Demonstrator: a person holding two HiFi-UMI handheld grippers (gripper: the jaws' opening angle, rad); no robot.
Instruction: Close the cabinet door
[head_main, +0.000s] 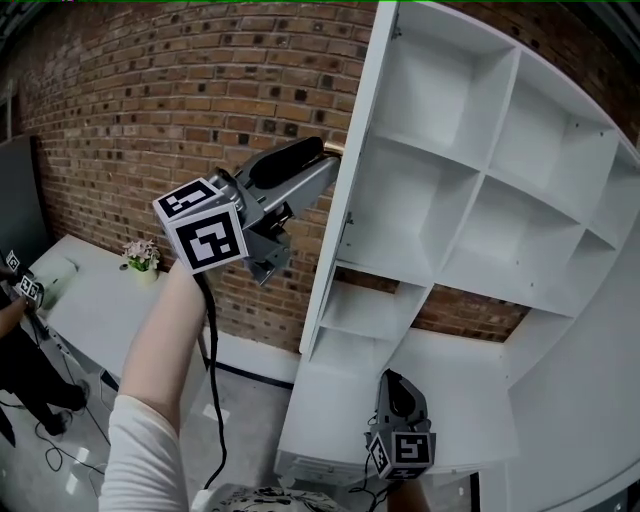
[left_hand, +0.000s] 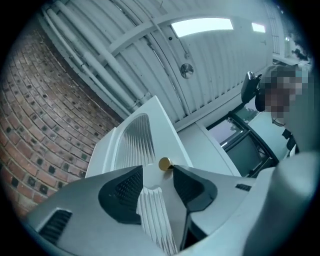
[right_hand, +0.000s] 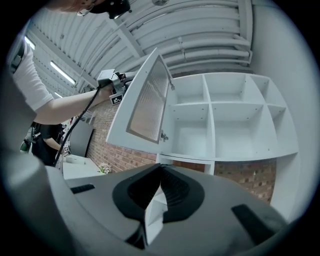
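The cabinet door (head_main: 325, 280) was found swung open at the left edge of the cabinet (head_main: 480, 180). The left gripper (left_hand: 157, 167) was held spread around the door's brass knob (left_hand: 164, 163), which was possibly touched by one pad. The right gripper (right_hand: 160, 167) was held pressed together, low beside the cabinet.

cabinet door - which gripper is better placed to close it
Left. The left gripper is at the open cabinet door, open jaws flanking its gold knob. The right gripper sits low, shut, away from it.
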